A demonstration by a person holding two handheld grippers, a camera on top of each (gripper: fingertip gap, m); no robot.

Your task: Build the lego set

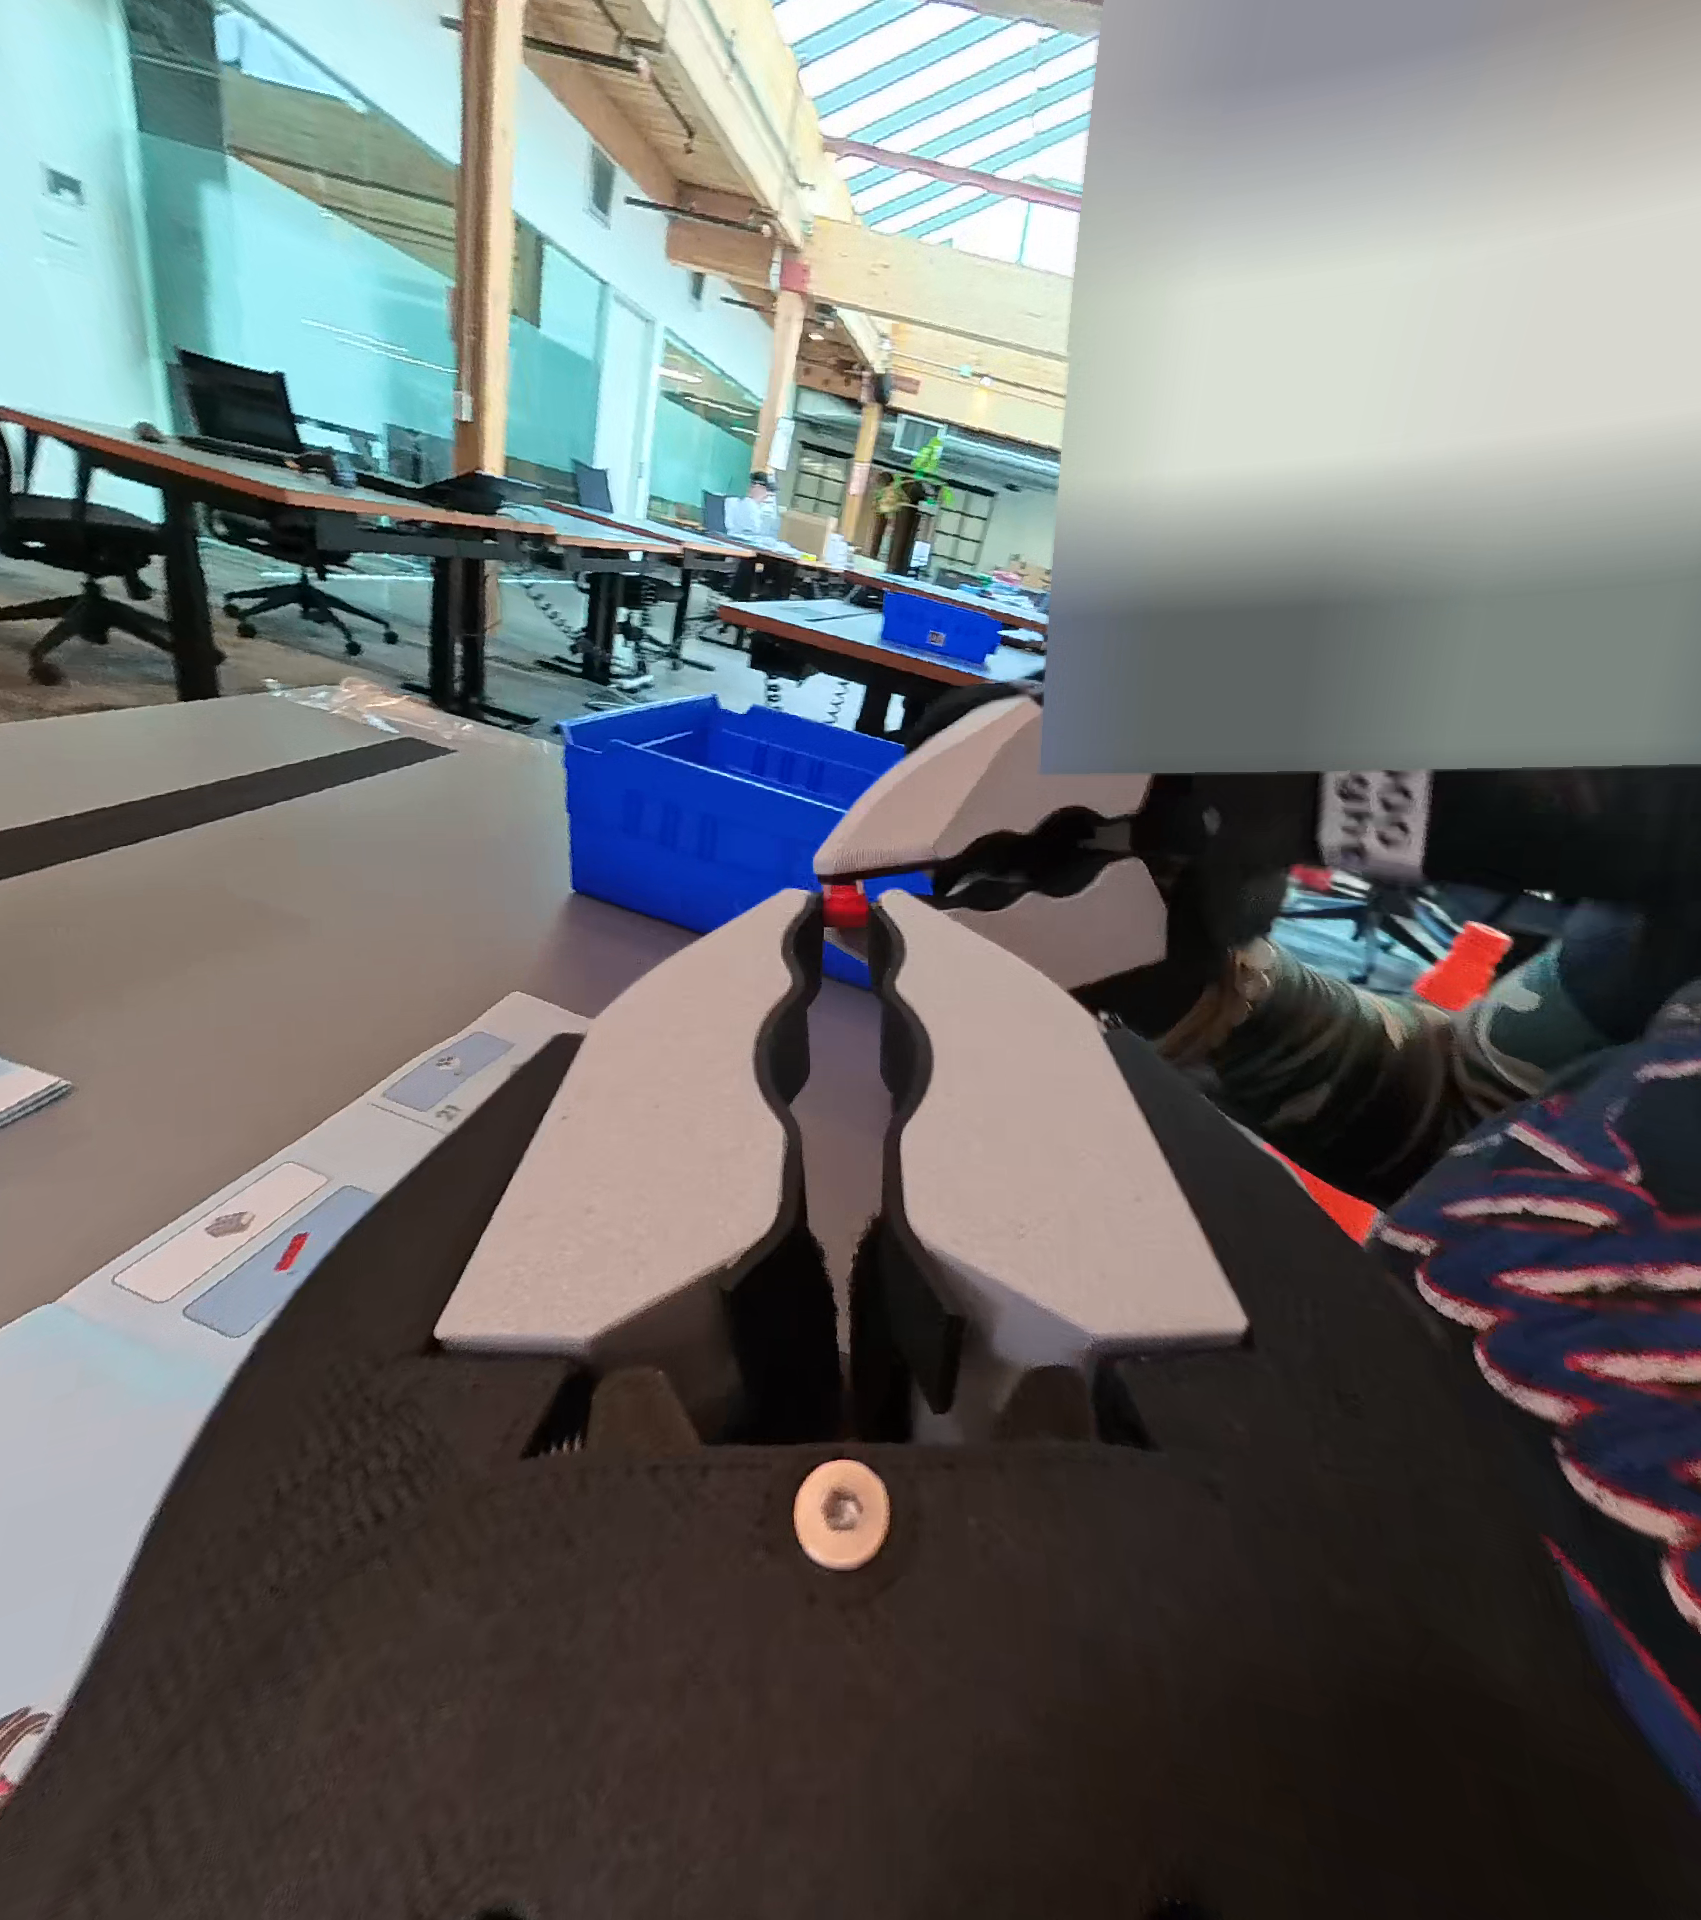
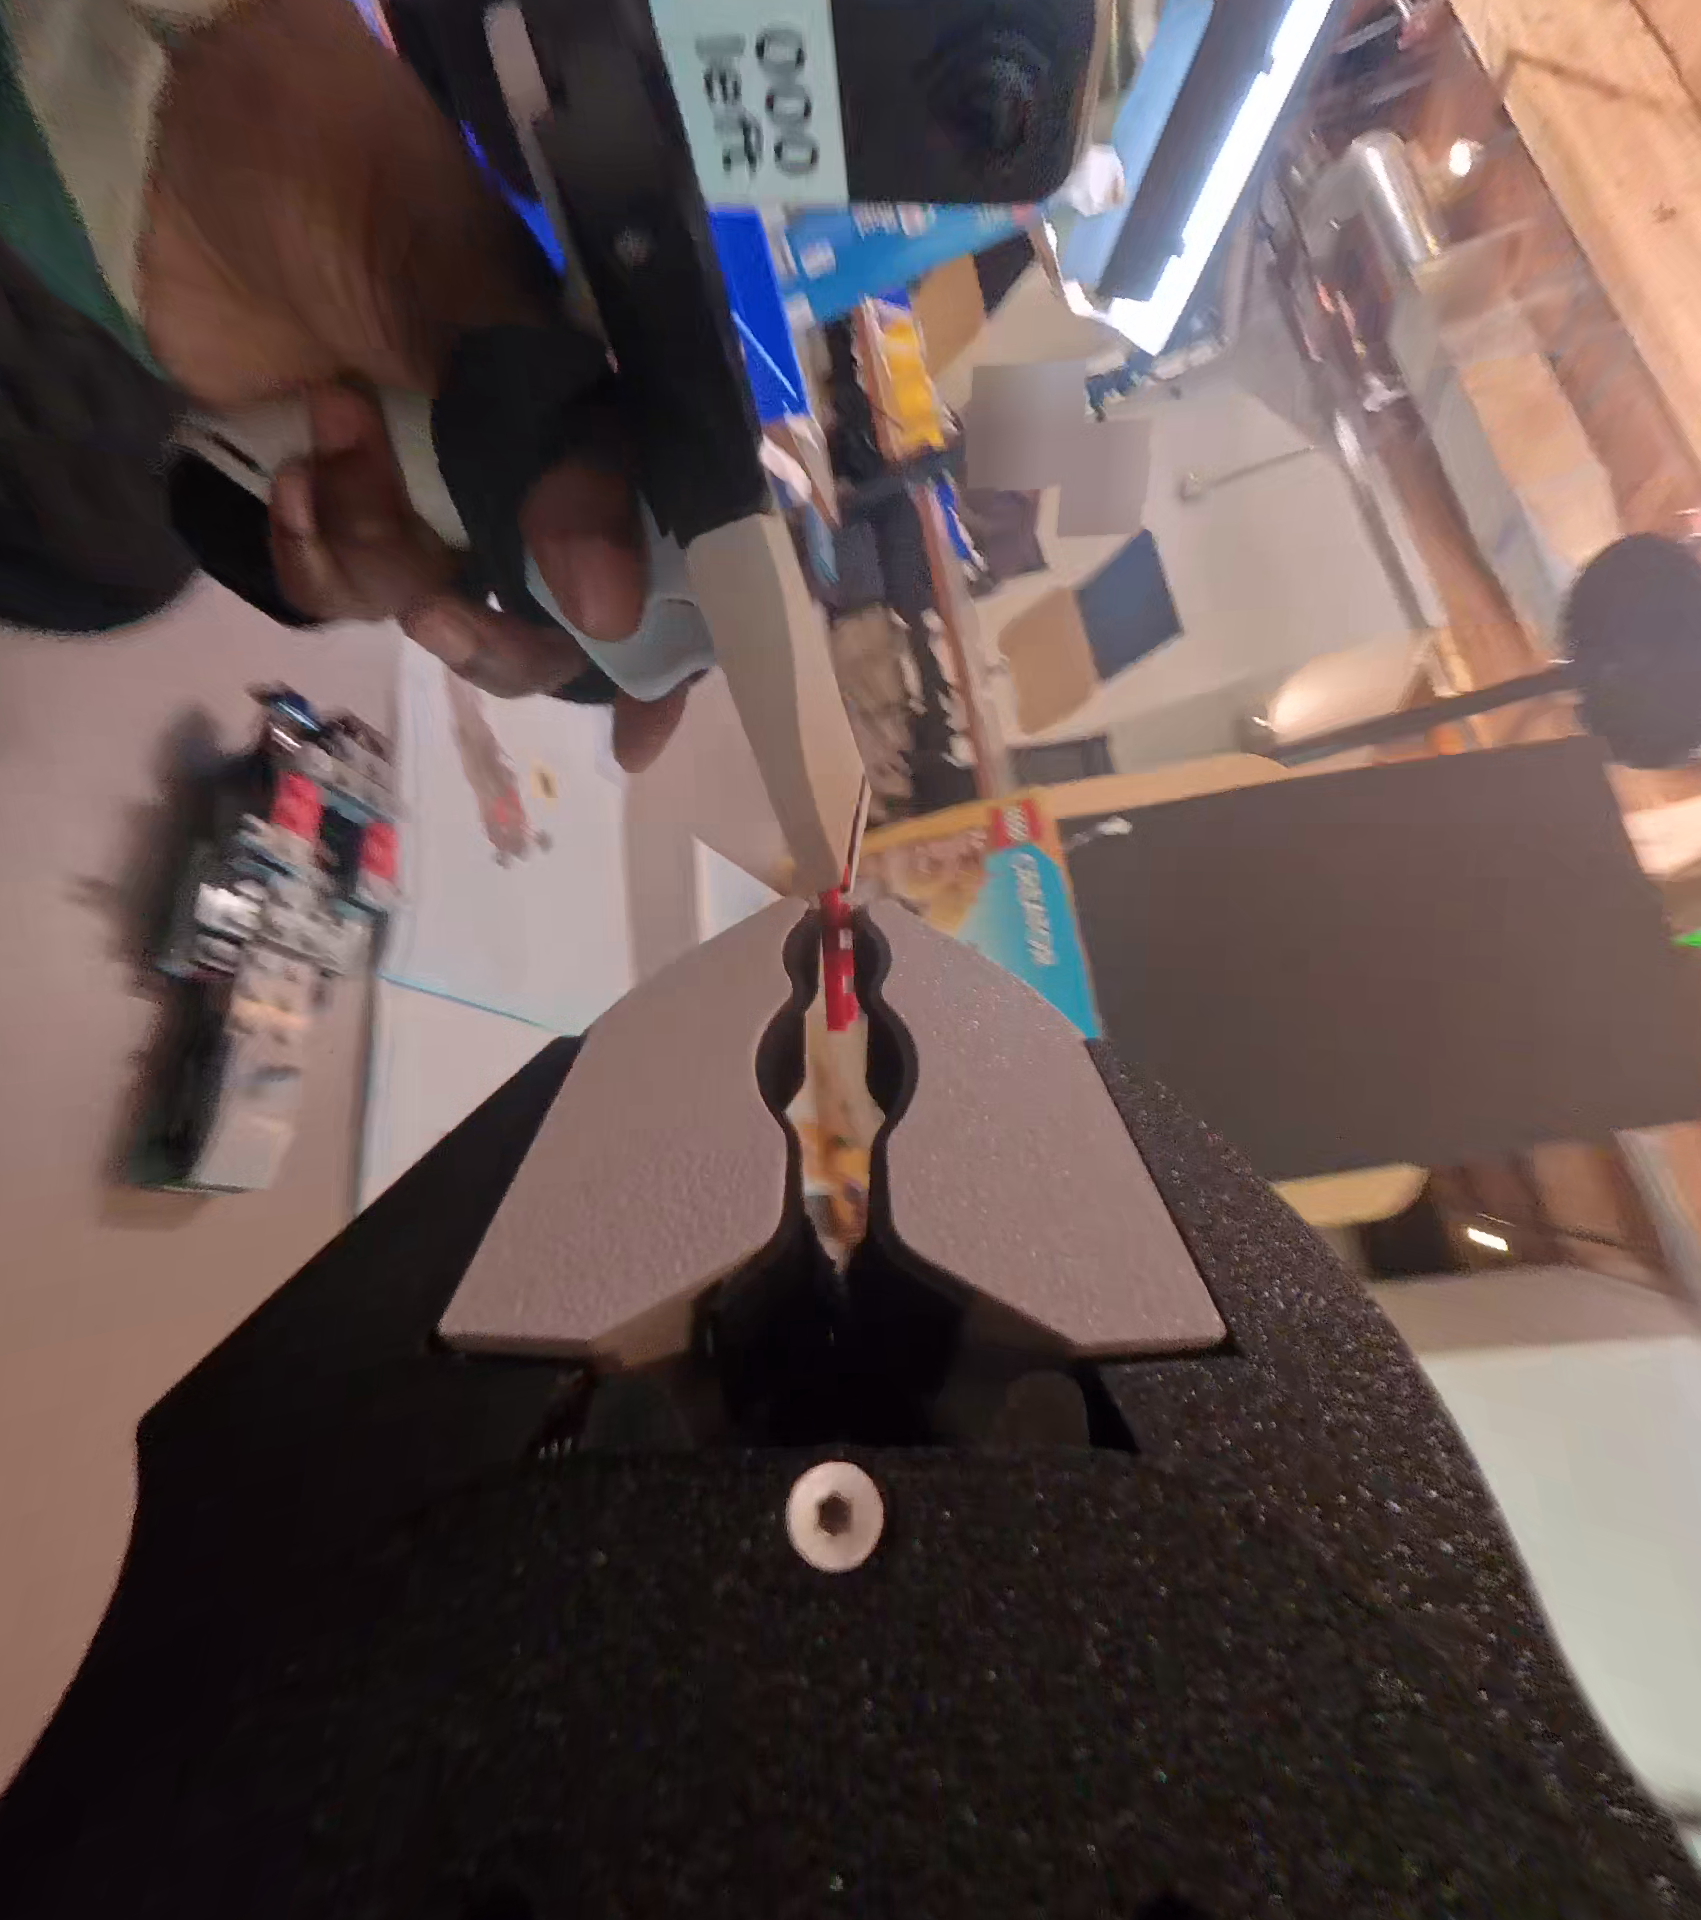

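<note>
Both grippers meet tip to tip above the grey table (image 1: 202,935). Left gripper (image 1: 844,914) is clamped on a small red lego piece (image 1: 844,908), mostly hidden between its tips. Right gripper (image 2: 838,914) pinches a thin red plate (image 2: 838,971), seen edge-on. How the two pieces join is unclear. Blurred by motion, the partly built lego model (image 2: 274,914) lies beside the instruction booklet (image 2: 503,914).

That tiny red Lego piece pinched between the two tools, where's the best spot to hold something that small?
By its flat side faces, probably. The red piece is thin and narrow, so the right gripper clamps it at the very tips of its jaws, leaving an end free; the left gripper meets that end head-on.
</note>
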